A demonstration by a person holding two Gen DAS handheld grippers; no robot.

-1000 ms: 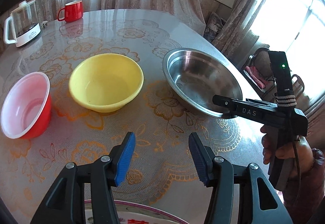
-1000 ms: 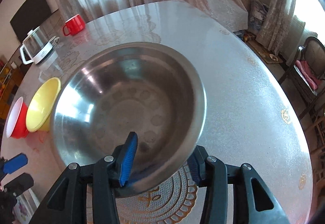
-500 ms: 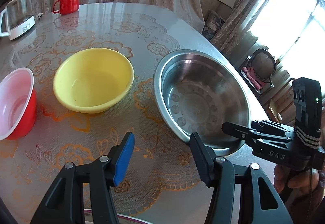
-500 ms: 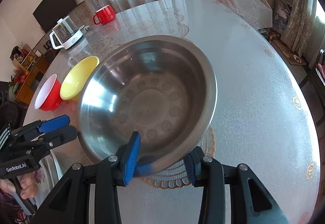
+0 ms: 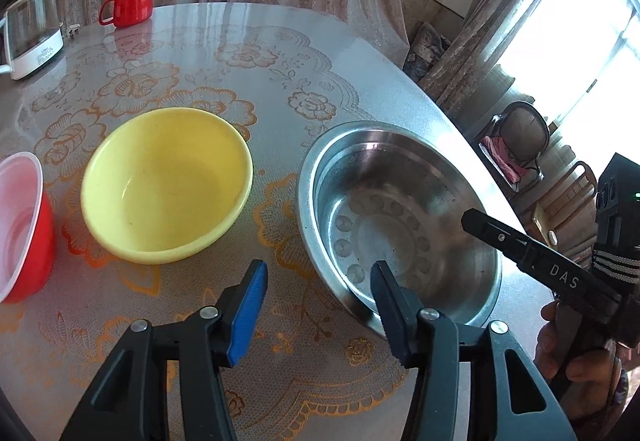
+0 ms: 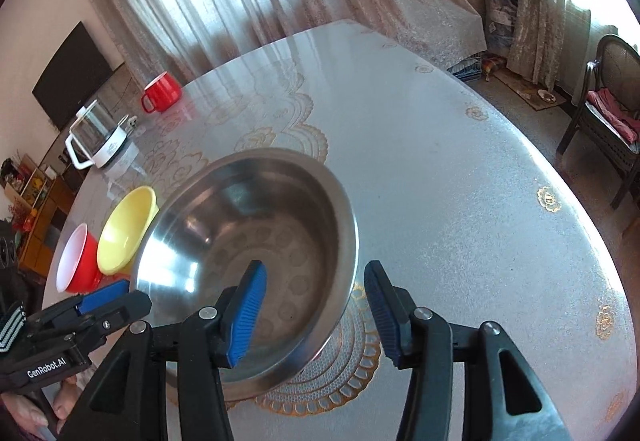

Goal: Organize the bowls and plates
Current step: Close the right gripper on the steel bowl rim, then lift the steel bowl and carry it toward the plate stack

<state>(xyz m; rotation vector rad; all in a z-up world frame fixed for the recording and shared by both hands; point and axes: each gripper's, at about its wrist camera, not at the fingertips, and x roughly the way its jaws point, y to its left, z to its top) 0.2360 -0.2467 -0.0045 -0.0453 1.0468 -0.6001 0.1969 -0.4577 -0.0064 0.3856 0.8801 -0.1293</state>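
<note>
1. Centrally, a wide round stainless-steel basin (image 6: 256, 261) sits on the round glass-topped table with gold lace floral patterning (image 6: 460, 201), near the table's front edge in both views.
2. Just to its left lies a shallow yellow plastic bowl (image 5: 168, 181), and left of that, close beside it, a red plastic bowl with a white inside (image 5: 20, 237); the three form a row, none stacked.
3. Right gripper (image 6: 316, 305): its jaws are opening and stand released, roughly half apart. The near rim of the steel basin runs between them, one blue pad over the basin's inside, the other outside the rim; neither pad presses on the metal.
4. Left gripper (image 5: 320, 305): its jaws are closing but grasp nothing. It hovers over the tablecloth by the basin's left rim, with only bare cloth between the pads; the right-hand finger overlaps the rim in the view, and contact cannot be told.
5. In the left wrist view the right gripper reaches in over the basin's right side, held by a person's hand (image 5: 572, 353).
6. Far across the table stand a red mug (image 5: 130, 5) and a glass kettle on a white base (image 5: 32, 37), well apart from the bowls.
7. Open tabletop stretches behind and to the right of the basin up to the table's curved edge; beyond it are curtains and a dark wooden chair (image 6: 612, 113).
</note>
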